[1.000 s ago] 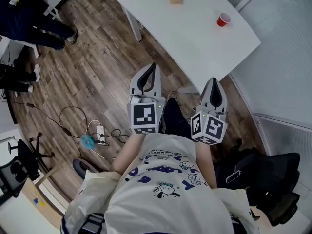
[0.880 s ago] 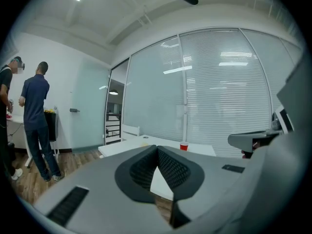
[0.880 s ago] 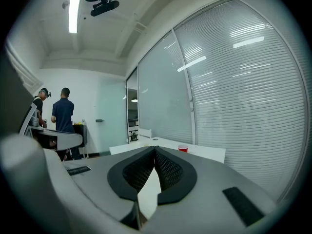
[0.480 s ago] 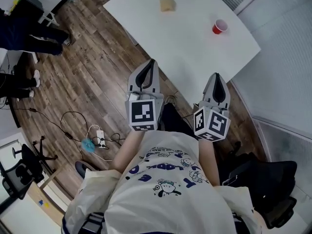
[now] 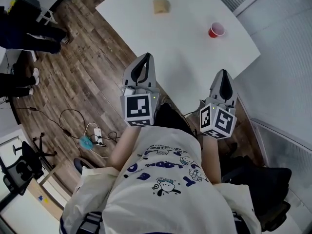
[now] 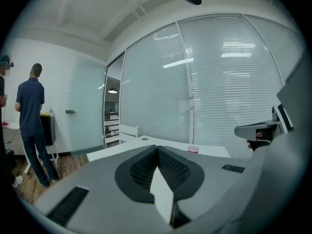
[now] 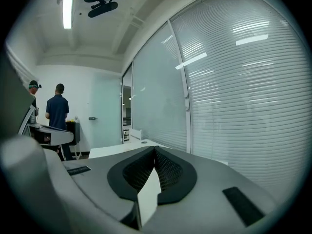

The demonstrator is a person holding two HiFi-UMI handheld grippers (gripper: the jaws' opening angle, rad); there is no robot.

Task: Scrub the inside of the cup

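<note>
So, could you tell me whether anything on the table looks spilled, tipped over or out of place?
Nothing stands out: the red cup stands upright on the white table, the sponge lies apart from it, no spill.

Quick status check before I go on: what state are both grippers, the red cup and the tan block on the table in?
Left gripper: shut, nothing between its jaws.
Right gripper: shut, nothing between its jaws.
Red cup: upright on the white table, mouth up, untouched.
Tan block: lying on the table, apart from the cup, untouched.
</note>
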